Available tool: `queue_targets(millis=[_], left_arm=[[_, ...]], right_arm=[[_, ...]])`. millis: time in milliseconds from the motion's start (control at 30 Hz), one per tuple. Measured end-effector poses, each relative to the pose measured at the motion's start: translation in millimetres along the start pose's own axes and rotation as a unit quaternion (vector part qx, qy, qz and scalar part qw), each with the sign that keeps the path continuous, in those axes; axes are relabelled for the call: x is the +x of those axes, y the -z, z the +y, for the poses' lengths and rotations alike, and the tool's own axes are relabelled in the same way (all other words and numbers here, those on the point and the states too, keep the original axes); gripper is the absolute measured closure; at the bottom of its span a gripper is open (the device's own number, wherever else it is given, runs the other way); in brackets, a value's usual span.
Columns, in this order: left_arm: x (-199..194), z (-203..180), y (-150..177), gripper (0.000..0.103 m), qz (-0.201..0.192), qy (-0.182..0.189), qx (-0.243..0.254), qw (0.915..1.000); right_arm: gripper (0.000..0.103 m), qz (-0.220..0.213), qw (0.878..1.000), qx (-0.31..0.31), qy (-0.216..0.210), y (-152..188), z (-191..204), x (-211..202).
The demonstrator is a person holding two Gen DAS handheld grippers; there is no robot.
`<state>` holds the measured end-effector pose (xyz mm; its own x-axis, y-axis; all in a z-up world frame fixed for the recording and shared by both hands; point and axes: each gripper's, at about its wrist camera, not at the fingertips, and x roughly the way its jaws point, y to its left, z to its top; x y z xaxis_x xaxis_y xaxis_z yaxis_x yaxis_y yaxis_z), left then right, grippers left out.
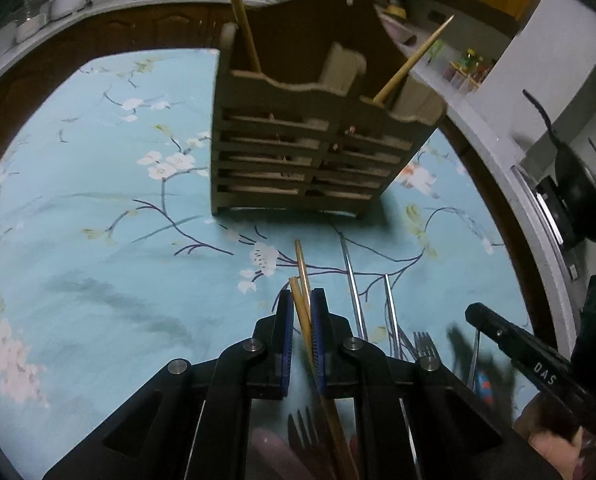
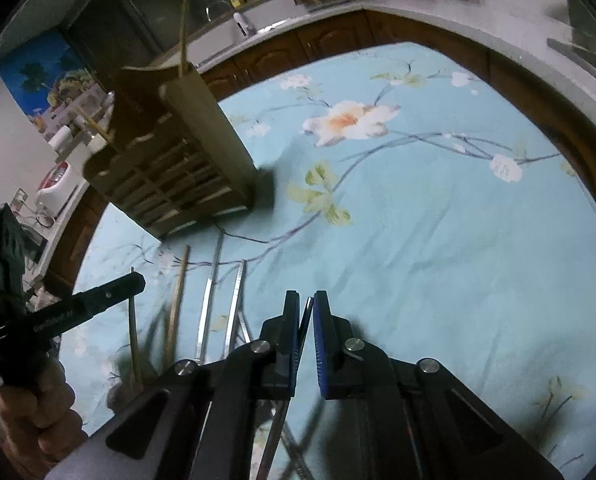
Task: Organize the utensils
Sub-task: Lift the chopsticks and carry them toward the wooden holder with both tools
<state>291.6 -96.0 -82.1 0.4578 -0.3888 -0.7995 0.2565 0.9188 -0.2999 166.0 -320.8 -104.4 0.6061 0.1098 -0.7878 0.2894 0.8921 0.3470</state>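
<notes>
My left gripper (image 1: 301, 308) is shut on a pair of wooden chopsticks (image 1: 302, 272), whose tips stick out past the blue pads toward the slatted wooden utensil holder (image 1: 298, 148). Two more wooden chopsticks (image 1: 240, 12) stand in the holder's compartments. My right gripper (image 2: 306, 314) is shut on a thin dark metal utensil handle (image 2: 307, 320) that runs down under the jaws; its head is hidden. The holder (image 2: 178, 160) stands to the upper left of this gripper. Two metal chopsticks (image 1: 351, 280) lie on the cloth in front of the holder.
The table carries a light blue flowered cloth (image 2: 417, 240). A metal fork (image 1: 425, 344) lies beside the metal chopsticks, and another fork (image 1: 301, 428) lies under my left gripper. A hand (image 2: 30, 412) holds the left gripper. A kitchen counter with a sink (image 2: 234, 36) runs behind.
</notes>
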Motion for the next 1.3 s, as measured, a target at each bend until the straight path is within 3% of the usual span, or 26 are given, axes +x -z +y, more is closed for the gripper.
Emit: queue_targets(millis=[500, 1300], left_arm=[[-95, 15, 29, 0.096, -0.059, 0.029, -0.014, 0.9977], [-197, 30, 49, 0.099, -0.139, 0.06, -0.009, 0.9884]], right_arm=[[0.098, -0.051, 0.998, -0.015, -0.022, -2, 21, -46], [0.1, -0.125, 0.989, -0.047, -0.061, -11, 62, -103]])
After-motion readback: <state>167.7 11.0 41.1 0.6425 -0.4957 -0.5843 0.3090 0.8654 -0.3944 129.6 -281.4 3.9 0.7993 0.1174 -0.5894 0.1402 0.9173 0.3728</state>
